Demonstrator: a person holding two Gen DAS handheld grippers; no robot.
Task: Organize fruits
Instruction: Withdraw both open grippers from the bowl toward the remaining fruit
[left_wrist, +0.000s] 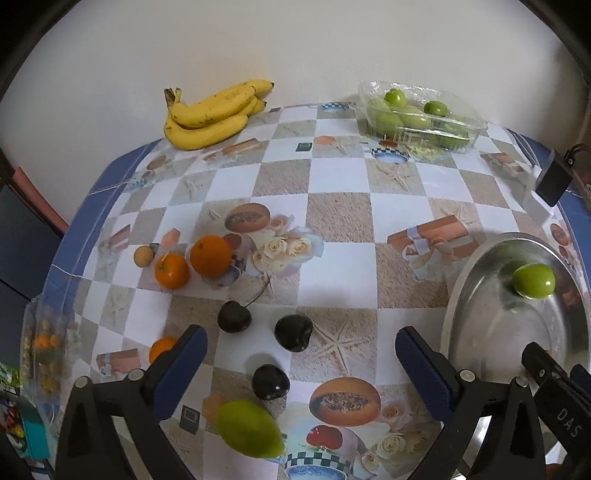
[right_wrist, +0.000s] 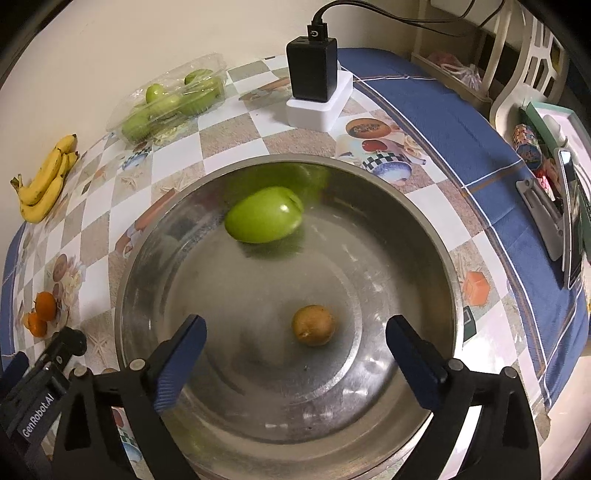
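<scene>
Below, both grippers stand with fingers spread wide and nothing between the pads. Right gripper (right_wrist: 295, 354) hangs over the steel bowl (right_wrist: 439, 236), which holds a green fruit (right_wrist: 264, 219), blurred and lying toward the far wall, and a small brown fruit (right_wrist: 314, 325) resting on the bowl floor between the open fingers but touched by neither. Left gripper (left_wrist: 301, 363) points down at the patterned table (left_wrist: 332, 177), where three dark cherries (left_wrist: 293, 332) lie between its fingers and a second green fruit (left_wrist: 249, 428), blurred, sits nearest the camera. Two oranges (left_wrist: 210, 256) and a small tan fruit (left_wrist: 143, 255) lie farther left; a banana bunch (left_wrist: 214, 114) and a clear punnet of green fruit (left_wrist: 417, 118) stand at the far edge.

Judged step: fetching the next loose fruit for the bowl. To do it well, centre one fruit between the pads before closing, approach from above so neighbours are not nudged, grip round fruit across its middle, and press cherries only lightly, since they bruise and roll easily.
</scene>
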